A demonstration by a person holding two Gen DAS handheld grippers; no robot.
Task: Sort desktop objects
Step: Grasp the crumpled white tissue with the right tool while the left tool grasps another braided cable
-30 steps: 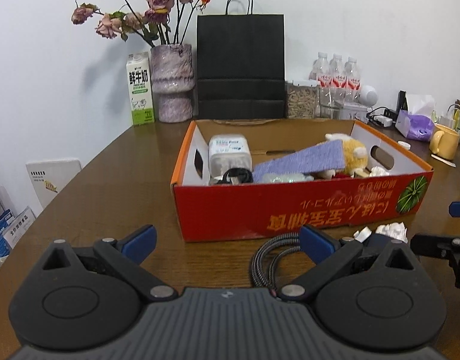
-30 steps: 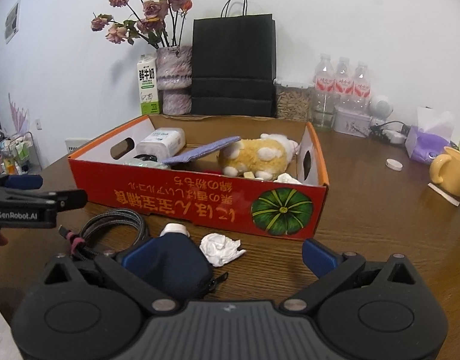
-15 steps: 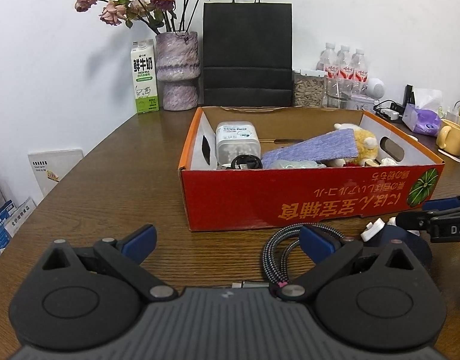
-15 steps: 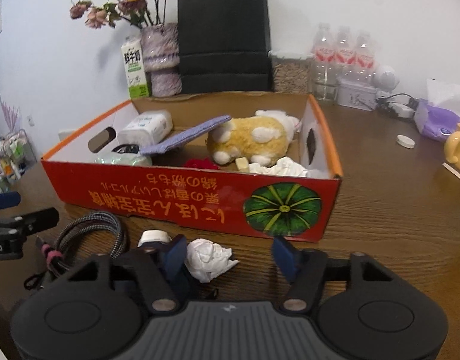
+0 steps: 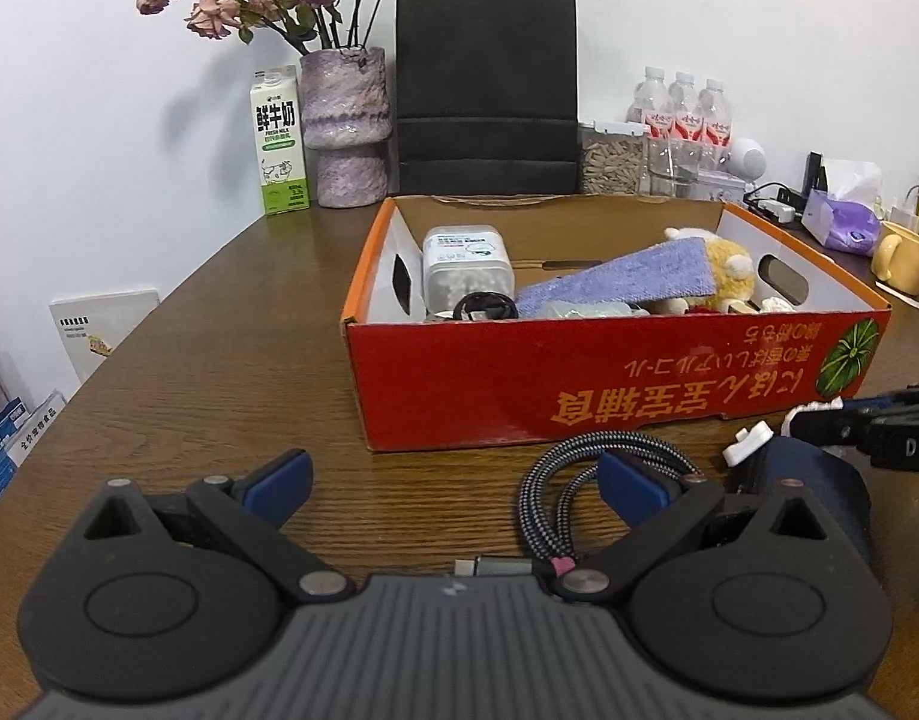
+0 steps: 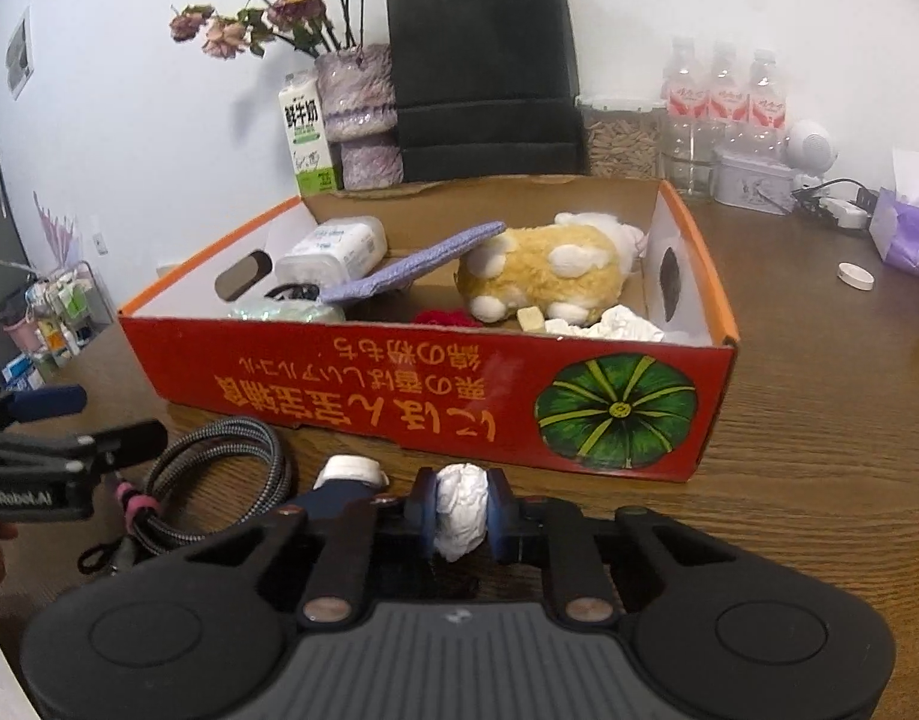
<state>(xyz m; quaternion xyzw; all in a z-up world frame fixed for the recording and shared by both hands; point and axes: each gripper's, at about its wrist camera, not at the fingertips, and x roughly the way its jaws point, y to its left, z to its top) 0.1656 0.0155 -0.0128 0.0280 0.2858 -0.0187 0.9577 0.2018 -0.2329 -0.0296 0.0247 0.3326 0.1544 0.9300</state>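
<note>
My right gripper [image 6: 462,507] is low over the wooden table, just in front of the red cardboard box [image 6: 399,384]. Its jaws are closing and both blue pads press a crumpled white tissue [image 6: 459,489] between them. A dark blue pouch with a white plug [image 6: 348,471] lies just left of it. A coiled braided cable [image 6: 219,480] lies further left. My left gripper [image 5: 453,477] is open above bare table, its right finger over the cable [image 5: 555,480]. The box [image 5: 579,384] holds a plush toy [image 6: 543,276], a purple cloth [image 5: 615,282] and a swab container [image 5: 468,267].
Behind the box stand a vase of dried roses [image 5: 345,132], a milk carton [image 5: 279,144], a black paper bag [image 5: 486,90] and water bottles [image 5: 684,114]. A yellow mug [image 5: 903,258] and tissue pack [image 5: 843,222] sit far right. A white cap [image 6: 855,276] lies right of the box.
The right gripper's jaws went from wide open to closed on the crumpled tissue, after moving forward and slightly down over it. The left gripper stayed open and nearly still.
</note>
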